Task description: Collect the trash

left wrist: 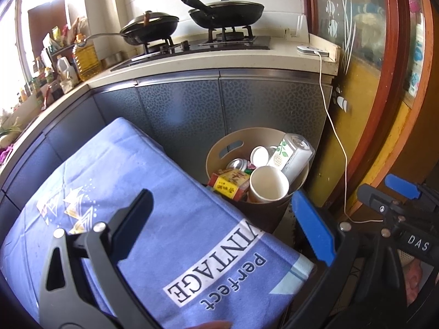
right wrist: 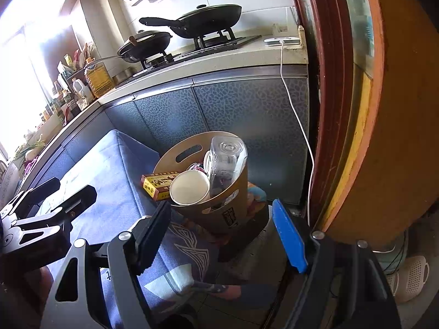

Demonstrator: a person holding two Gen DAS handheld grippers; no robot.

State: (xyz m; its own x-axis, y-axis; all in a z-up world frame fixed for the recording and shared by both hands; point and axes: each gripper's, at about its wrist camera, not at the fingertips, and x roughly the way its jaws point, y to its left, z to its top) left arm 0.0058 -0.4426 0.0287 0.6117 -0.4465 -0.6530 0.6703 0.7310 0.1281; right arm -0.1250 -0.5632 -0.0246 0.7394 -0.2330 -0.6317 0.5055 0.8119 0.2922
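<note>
Kitchen's looking cramped: grey speckled cabinets [left wrist: 189, 109] are wrapping the corner ahead of the jaws, two black pans [left wrist: 227, 13] are sitting on the stove [left wrist: 208, 45], sunlight's blasting through the window [right wrist: 19, 63] far left, red-framed door [left wrist: 389, 82] standing right.

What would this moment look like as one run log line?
phase: trash binned | left tongs: open, empty | right tongs: open, empty | bin: paper cup, clear bottle, red-yellow box inside | blue cloth: bare

bin: tan round bin [left wrist: 223, 144], handle slots in wall, upright on floor by cabinet | contents: paper cup [left wrist: 267, 183] tilted; red-yellow box [left wrist: 229, 182]; clear bottle [right wrist: 226, 156] leaning on rim; can [left wrist: 237, 163]
</note>
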